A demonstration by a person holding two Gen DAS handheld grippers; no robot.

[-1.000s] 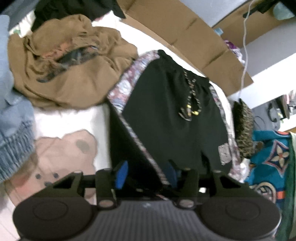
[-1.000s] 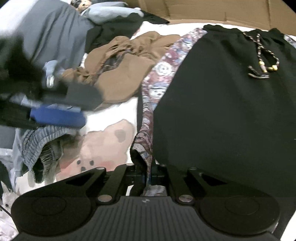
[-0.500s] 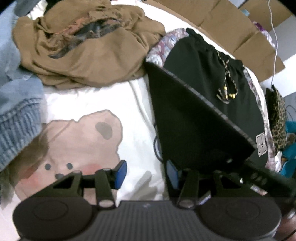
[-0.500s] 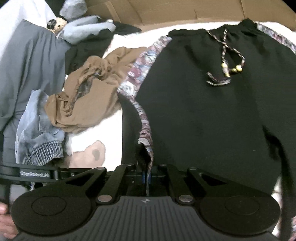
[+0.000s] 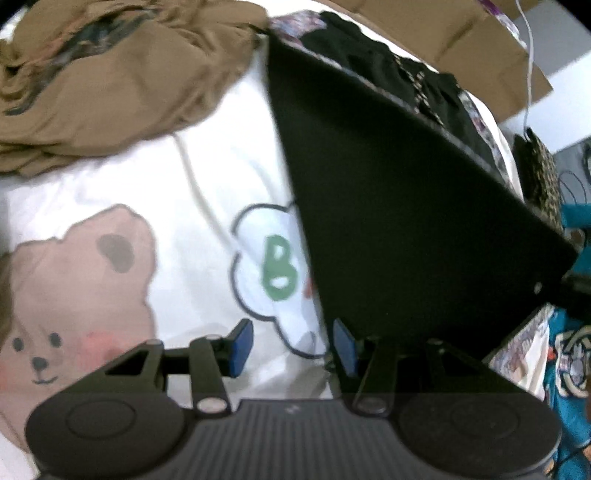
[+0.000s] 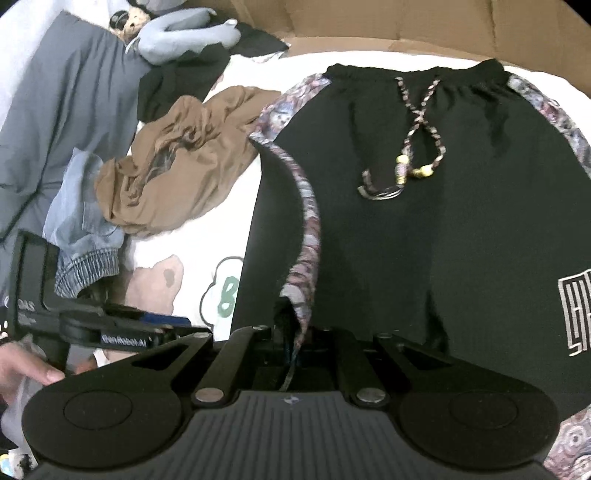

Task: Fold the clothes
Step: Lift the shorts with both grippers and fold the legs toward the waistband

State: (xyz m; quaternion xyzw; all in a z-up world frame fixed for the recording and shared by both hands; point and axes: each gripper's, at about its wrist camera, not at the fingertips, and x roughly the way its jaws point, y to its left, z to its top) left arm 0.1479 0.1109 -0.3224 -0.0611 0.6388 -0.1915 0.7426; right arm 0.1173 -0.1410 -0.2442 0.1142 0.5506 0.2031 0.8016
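Black shorts [image 6: 436,229] with patterned side stripes and a beaded drawstring [image 6: 410,162] lie flat on a white bear-print sheet [image 5: 155,229]. My right gripper [image 6: 293,345] is shut on the hem of the left leg at its patterned stripe, and lifts that leg as a taut black panel [image 5: 388,221] over the rest of the shorts. My left gripper [image 5: 291,347] is open above the sheet, its blue pads [image 5: 242,345] empty, right beside the lifted panel's lower edge. It also shows in the right wrist view as the left gripper [image 6: 122,325], held by a hand.
A crumpled brown garment [image 6: 177,173] lies left of the shorts, with a blue denim piece [image 6: 81,236] and a grey garment [image 6: 55,122] beyond it. Cardboard [image 6: 369,22] lines the far edge. A leopard-print item [image 5: 539,173] and teal cloth [image 5: 569,362] lie to the right.
The right gripper has carried the held hem up and across, folding the left leg over. The left gripper has let go of the fabric and shifted left over the sheet.
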